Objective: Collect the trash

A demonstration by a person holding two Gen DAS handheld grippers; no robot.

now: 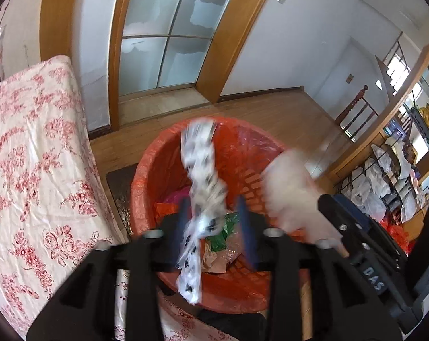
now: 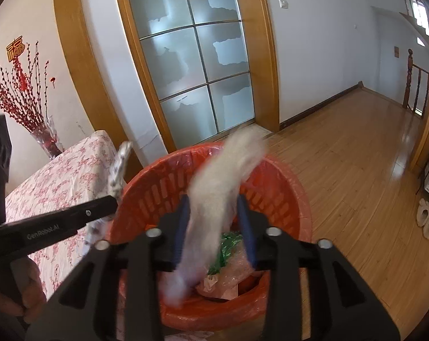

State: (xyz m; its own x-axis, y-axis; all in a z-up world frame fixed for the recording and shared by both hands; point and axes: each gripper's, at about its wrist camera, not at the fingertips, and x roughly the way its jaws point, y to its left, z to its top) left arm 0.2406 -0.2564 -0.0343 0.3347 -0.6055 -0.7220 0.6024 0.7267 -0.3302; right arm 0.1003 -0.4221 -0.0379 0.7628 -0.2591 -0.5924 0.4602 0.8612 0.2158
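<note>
Over the orange bin point(image 1: 146, 176), both hand-held grippers, left point(image 1: 214, 230) and right point(image 2: 214, 227), are spread; printed wrapper point(image 1: 203, 182) and white wad point(image 2: 226, 176) could snag the rim and spill.

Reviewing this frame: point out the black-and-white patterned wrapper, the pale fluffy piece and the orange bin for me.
Black-and-white patterned wrapper point(image 1: 203, 182): left wrist view, its twisted middle.
Pale fluffy piece point(image 2: 214, 199): right wrist view, mid-length, between the blue fingers.
Orange bin point(image 1: 146, 176): left wrist view, left inner wall.
</note>
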